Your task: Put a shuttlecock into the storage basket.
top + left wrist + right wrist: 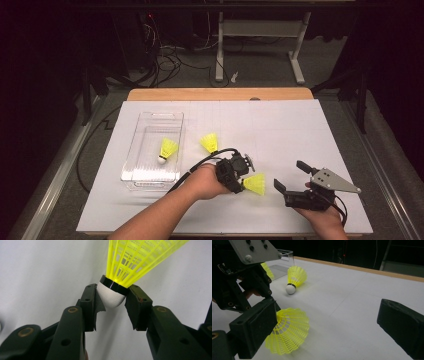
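Observation:
My left gripper is shut on the white cork of a yellow plastic shuttlecock at the table's front middle. In the left gripper view the two jaws pinch the cork from both sides, and the yellow skirt points away. My right gripper stands open just right of that skirt, with nothing between its jaws. The right gripper view has the held shuttlecock beside its left jaw, with the left gripper behind it. A second shuttlecock lies loose on the white table.
A clear plastic tray stands at the left with a third yellow shuttlecock lying in it. The loose shuttlecock lies near the tray's corner. The white board has bare room at right and back.

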A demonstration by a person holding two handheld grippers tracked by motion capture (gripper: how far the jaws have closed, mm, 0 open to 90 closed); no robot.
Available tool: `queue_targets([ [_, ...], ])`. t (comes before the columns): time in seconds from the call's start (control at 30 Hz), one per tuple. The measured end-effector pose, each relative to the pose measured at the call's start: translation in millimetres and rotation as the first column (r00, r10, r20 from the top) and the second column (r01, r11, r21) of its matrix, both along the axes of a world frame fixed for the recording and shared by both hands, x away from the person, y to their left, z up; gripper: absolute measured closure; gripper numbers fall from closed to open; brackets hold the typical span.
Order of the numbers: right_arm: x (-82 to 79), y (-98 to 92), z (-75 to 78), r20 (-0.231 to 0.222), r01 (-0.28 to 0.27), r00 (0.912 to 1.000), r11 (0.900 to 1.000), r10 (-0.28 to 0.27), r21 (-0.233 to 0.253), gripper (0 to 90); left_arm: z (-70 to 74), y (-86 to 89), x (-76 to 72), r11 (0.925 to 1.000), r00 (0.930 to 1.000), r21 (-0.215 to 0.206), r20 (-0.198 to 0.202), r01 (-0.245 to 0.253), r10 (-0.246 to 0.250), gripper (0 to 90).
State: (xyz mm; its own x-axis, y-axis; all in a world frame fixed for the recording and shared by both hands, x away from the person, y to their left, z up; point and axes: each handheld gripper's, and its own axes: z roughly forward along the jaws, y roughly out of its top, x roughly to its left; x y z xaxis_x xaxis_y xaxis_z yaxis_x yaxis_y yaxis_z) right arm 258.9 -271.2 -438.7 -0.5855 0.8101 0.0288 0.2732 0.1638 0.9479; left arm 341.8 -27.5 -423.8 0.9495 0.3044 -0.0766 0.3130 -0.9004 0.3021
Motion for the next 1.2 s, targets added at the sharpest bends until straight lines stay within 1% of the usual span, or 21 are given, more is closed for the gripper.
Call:
queue_targets([
  [0.33,0.3,0.7,-0.5,0.000,-0.003,1.0000,1.000,0.003,-0.002,3.1,2.7,14.2,-0.3,0.9997,0.9997,0.003,-0.007,-0.023,0.023,62.8],
  [0.37,0.3,1.1,-0.6,0.000,-0.004,1.0000,1.000,0.004,-0.003,3.1,3.8,17.9,-0.1,0.9996,0.9995,0.004,-0.012,-0.028,0.028,62.8],
  [0.5,0.4,1.2,-0.8,-0.002,-0.006,1.0000,1.000,0.006,-0.005,3.1,5.1,23.4,-0.7,0.9993,0.9993,0.008,-0.012,-0.036,0.036,62.8],
  [0.57,0.4,1.5,-0.9,-0.003,-0.005,1.0000,1.000,0.005,-0.006,3.1,6.8,29.1,-1.4,0.9991,0.9991,0.009,-0.010,-0.041,0.041,62.8],
  [0.77,0.4,2.1,-1.2,-0.004,-0.007,1.0000,1.000,0.007,-0.007,3.1,7.6,38.4,-2.4,0.9986,0.9986,0.011,-0.011,-0.052,0.052,62.8],
  [0.83,0.5,2.2,-1.4,-0.005,-0.008,1.0000,1.000,0.008,-0.008,3.1,7.5,45.0,-2.5,0.9981,0.9981,0.015,-0.012,-0.059,0.060,62.8],
  [1.2,0.6,2.5,-1.9,-0.008,-0.010,0.9999,1.000,0.010,-0.009,3.5,7.7,63.9,-2.8,0.9961,0.9960,0.009,-0.018,-0.088,0.088,62.8],
])
